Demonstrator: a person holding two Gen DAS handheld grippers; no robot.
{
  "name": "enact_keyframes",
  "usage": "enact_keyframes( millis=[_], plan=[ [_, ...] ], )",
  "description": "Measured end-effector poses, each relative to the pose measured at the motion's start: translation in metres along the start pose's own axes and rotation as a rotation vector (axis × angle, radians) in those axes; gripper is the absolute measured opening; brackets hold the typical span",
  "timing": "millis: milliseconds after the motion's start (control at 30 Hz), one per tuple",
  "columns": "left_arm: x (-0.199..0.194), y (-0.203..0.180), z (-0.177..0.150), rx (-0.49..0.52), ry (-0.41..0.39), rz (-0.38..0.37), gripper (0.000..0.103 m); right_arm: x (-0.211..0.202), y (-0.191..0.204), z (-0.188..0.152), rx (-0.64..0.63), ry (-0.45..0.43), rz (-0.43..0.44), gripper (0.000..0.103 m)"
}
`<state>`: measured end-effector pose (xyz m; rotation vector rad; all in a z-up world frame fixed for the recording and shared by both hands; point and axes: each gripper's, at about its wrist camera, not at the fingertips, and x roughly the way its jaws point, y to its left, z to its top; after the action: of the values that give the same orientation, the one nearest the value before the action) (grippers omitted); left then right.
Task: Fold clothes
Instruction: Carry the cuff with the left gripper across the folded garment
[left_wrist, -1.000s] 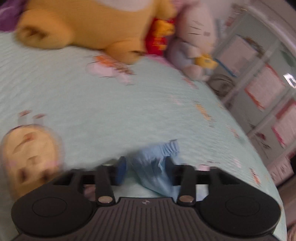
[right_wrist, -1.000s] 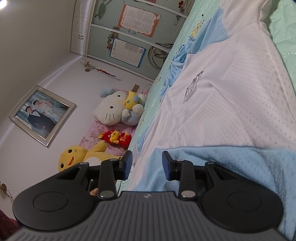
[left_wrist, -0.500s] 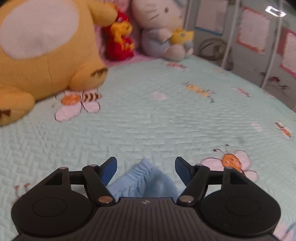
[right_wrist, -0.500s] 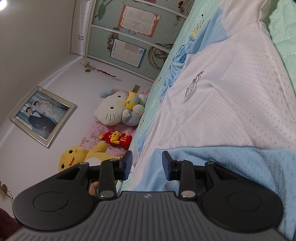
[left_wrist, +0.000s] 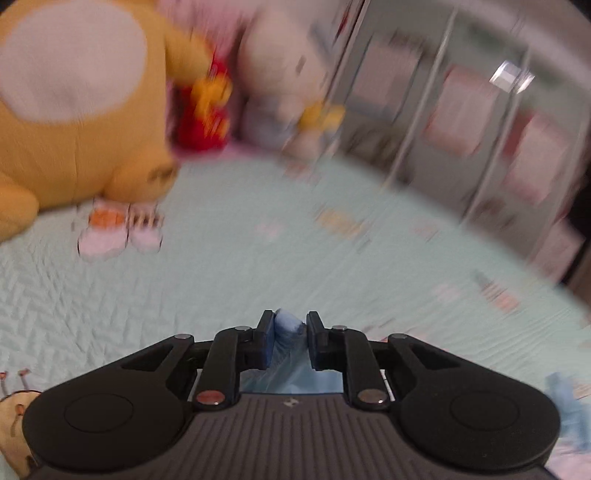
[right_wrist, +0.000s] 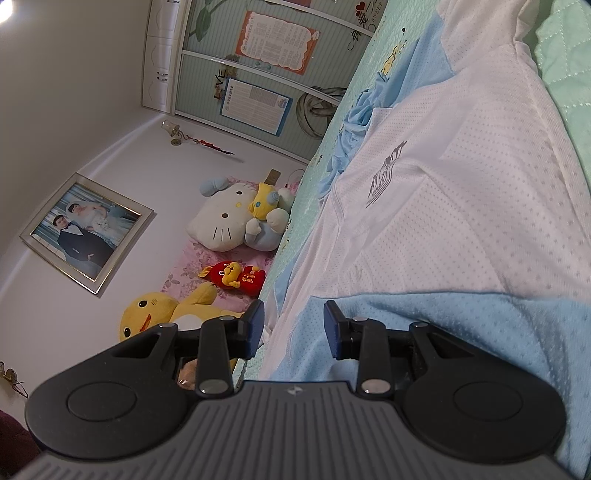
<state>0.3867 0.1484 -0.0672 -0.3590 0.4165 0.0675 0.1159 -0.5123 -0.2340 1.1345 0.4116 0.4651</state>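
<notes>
In the left wrist view, my left gripper (left_wrist: 290, 332) is closing its jaws on a bunched light-blue cuff (left_wrist: 289, 322) of the garment, and the pads pinch it just above the mint bedspread (left_wrist: 240, 266). More blue cloth hangs below between the fingers. In the right wrist view, a white dotted shirt (right_wrist: 461, 203) with light-blue hem and sleeves (right_wrist: 461, 325) lies spread on the bed. My right gripper (right_wrist: 293, 325) is rolled sideways at the hem. Its jaws stand apart, with the cloth's edge in the gap and not pressed.
A big yellow plush (left_wrist: 74, 129), a red plush (left_wrist: 203, 114) and a white cat plush (left_wrist: 280, 92) sit at the head of the bed. Wardrobe doors (left_wrist: 461, 129) stand past the bed's far edge. A framed photograph (right_wrist: 86, 227) hangs on the wall.
The left gripper opened wider over the blue cuff, then closed onto it and lifted, and its view is now blurred. The right gripper and the shirt stayed as they were.
</notes>
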Motion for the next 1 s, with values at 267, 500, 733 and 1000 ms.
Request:
enact_keyframes(
  millis=[267,500,733,1000],
  plan=[
    [-0.1,0.086,-0.073,-0.272,0.048,0.115,0.064,-0.001,0.001,0.001,-0.003,0.001,-0.005,0.035],
    [-0.099,0.086,-0.087,-0.374,0.108,0.054,0.066,-0.001,0.003,0.001,-0.005,0.001,-0.009,0.035],
    [-0.031,0.082,-0.076,-0.422,0.195,0.046,0.068,-0.002,0.001,0.001,-0.003,0.0,-0.007,0.035],
    [0.002,0.098,-0.067,-0.459,0.218,-0.059,0.066,-0.002,0.0,0.001,0.001,0.0,-0.004,0.035]
  ],
)
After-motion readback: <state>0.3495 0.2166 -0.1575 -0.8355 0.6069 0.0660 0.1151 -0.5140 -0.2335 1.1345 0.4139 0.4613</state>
